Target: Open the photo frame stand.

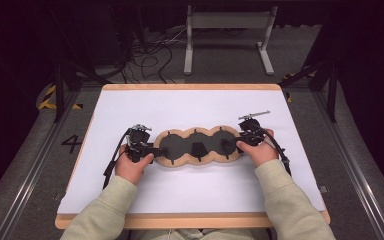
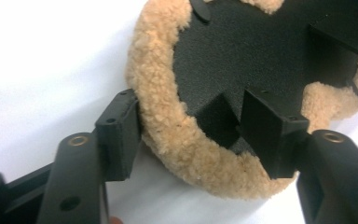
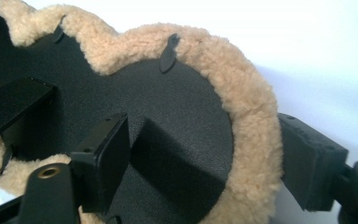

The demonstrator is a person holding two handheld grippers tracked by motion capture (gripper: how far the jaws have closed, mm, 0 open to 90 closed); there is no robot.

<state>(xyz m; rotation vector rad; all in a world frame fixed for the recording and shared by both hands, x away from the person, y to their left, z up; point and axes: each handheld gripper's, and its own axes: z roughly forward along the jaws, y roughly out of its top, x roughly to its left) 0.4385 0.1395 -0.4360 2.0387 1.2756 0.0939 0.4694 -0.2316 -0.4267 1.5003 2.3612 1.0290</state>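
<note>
On the white table [image 1: 130, 190], a fleece-edged black pad [image 1: 198, 146] lies flat mid-table. Left gripper [image 1: 150, 148] and right gripper [image 1: 240, 141] straddle its end rims, jaws apart, not pinching yet. Squeeze both evenly on fleece and lift level, I'd judge.

The high view looked forward and down from above the person's side, taking in the whole counter [image 1: 190, 102]. Each tool-mounted camera sat very close, looking along its own jaws at one end of the fleece-edged pad [image 1: 198, 146] [image 2: 177, 135] [image 3: 251, 121], which all views shared.
</note>
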